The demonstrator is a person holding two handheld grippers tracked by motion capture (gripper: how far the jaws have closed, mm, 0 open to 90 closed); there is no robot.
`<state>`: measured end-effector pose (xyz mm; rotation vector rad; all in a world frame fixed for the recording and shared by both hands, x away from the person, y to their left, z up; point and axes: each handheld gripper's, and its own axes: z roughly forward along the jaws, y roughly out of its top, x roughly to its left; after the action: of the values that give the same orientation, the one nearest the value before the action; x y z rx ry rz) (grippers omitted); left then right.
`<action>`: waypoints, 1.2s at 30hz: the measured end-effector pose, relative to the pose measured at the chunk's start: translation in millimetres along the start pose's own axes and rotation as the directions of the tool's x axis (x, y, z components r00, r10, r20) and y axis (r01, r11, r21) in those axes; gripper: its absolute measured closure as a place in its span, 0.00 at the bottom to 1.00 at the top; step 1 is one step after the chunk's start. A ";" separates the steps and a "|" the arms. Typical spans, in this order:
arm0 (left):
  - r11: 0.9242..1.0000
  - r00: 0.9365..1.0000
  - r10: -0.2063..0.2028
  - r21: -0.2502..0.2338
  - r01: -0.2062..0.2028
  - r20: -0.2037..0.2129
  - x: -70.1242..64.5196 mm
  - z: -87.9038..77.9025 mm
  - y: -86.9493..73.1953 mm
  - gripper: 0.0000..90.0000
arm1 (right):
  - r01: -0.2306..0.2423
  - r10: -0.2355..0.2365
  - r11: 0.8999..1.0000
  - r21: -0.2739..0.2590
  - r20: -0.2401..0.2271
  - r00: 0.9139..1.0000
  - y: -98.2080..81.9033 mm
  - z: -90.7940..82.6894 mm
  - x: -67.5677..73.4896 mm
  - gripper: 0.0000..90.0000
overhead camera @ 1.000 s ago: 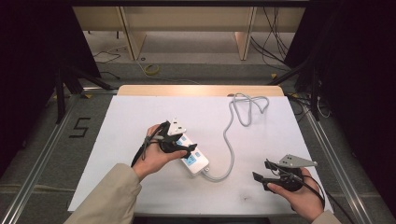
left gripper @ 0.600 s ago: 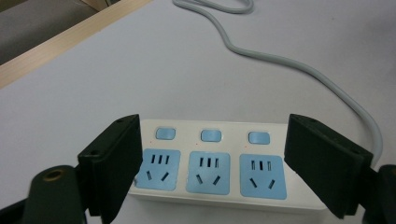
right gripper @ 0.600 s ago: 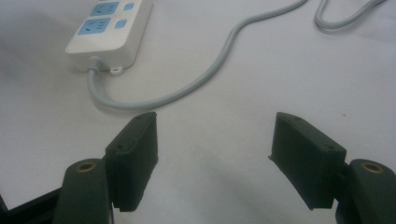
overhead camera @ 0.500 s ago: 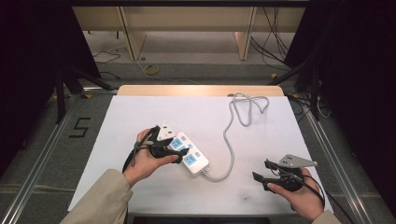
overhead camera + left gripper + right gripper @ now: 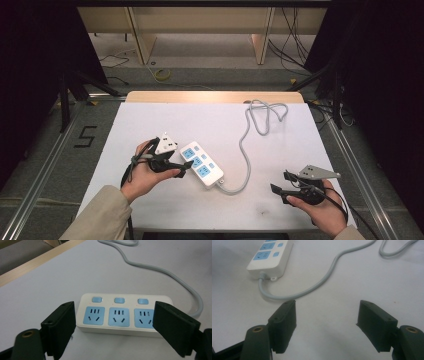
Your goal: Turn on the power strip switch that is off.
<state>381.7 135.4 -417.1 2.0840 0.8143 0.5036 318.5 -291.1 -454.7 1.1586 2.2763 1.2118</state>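
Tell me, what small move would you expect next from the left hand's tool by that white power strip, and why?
Probably a short pull back from the power strip. The left tool has its jaws wide open and holds nothing; the strip lies flat on the table, just beyond the tips. The right tool is open too, resting apart from the cord.

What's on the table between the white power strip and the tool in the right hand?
In the high view, just the grey cable and bare table between power strip and right tool.

High view: fixed above the person's side, looks forward and down over the white table (image 5: 150,125).
Left gripper view: low, close to the power strip (image 5: 120,315).
Right gripper view: low, farther off.
Shared: strip and cable (image 5: 312,287).
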 end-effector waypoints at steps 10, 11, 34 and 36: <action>1.000 1.000 0.001 0.001 -0.001 -0.004 4.1 -10.4 -11.1 0.21 | 0.000 0.000 1.000 -0.002 -0.002 1.000 0.1 0.0 -0.4 0.35; 1.000 1.000 0.006 0.002 -0.006 -0.004 4.2 -11.3 -12.5 0.21 | 0.001 -0.001 1.000 -0.002 -0.003 1.000 0.2 0.0 -0.4 0.35; 1.000 1.000 0.017 0.000 -0.017 0.004 4.1 -31.4 -45.0 0.20 | 0.005 -0.005 1.000 -0.010 -0.011 1.000 0.9 0.4 0.7 0.34; 1.000 1.000 0.016 -0.002 -0.016 0.002 4.3 -32.7 -47.5 0.20 | 0.004 -0.005 1.000 -0.011 -0.013 1.000 1.1 0.5 1.0 0.34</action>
<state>347.5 178.0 -436.4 2.0905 0.7966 0.5110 318.7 -289.7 -454.0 1.1445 2.2778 1.2317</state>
